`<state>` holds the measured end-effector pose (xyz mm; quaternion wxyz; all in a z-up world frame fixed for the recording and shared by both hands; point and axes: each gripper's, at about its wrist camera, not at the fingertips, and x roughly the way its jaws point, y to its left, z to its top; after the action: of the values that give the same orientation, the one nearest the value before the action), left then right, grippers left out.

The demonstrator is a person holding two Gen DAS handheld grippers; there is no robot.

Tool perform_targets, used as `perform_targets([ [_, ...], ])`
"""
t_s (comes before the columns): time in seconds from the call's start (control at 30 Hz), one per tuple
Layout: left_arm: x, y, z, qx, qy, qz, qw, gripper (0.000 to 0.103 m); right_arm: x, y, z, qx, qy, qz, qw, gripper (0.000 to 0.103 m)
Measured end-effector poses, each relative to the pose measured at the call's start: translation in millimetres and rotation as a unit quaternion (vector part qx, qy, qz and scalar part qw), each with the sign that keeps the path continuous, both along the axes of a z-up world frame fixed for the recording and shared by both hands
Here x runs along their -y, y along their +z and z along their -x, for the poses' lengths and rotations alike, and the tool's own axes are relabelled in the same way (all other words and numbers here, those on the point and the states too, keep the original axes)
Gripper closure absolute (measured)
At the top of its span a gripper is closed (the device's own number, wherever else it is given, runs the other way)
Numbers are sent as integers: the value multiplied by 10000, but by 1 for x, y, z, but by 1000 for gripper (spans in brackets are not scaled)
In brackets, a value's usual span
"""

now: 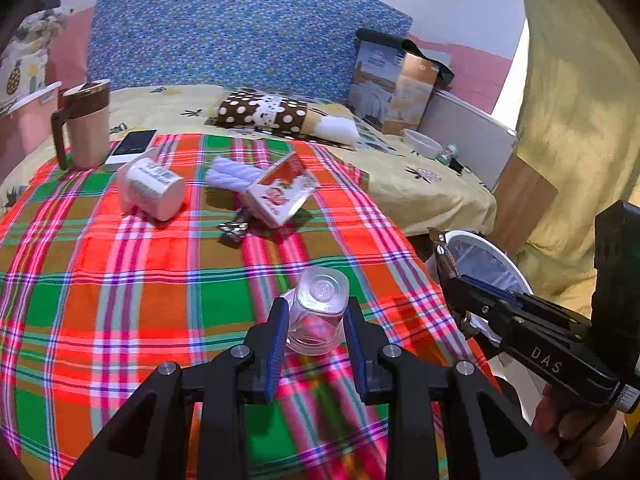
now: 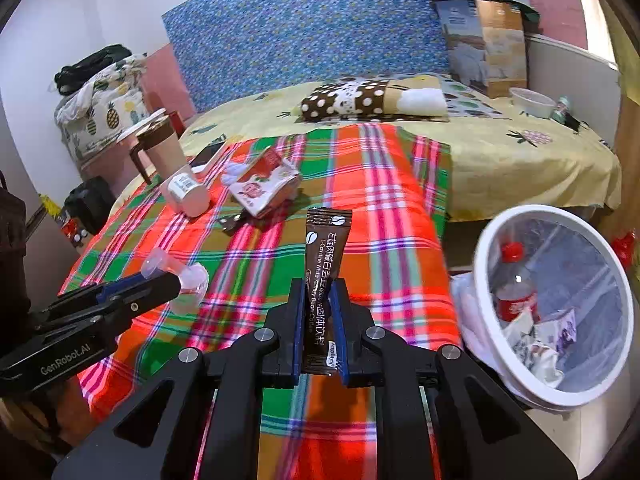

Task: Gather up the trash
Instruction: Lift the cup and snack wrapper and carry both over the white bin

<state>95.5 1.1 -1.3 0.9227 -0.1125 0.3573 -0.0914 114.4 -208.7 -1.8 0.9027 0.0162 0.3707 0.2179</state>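
Between the left gripper's (image 1: 316,316) blue pads sits a clear plastic cup (image 1: 320,308), clamped at mid-wall; light, thin, likely to buckle if squeezed. Right gripper (image 2: 320,320), fingers nearly together, pinches a coffee sachet (image 2: 322,272) low down; limp, slippery foil. Trash bin (image 2: 496,232) waits right of those fingers.

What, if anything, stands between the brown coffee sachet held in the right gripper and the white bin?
Nothing visible: the brown coffee sachet sits clamped in the right gripper, and only open space separates it from the white round bin's open mouth.
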Motion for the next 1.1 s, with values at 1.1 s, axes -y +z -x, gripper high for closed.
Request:
perform_targets([
  [1.1, 179, 7, -63, 88, -1803, -90, 9835, 75, 151, -15, -4, -114, -1736, -142, 9847, 88],
])
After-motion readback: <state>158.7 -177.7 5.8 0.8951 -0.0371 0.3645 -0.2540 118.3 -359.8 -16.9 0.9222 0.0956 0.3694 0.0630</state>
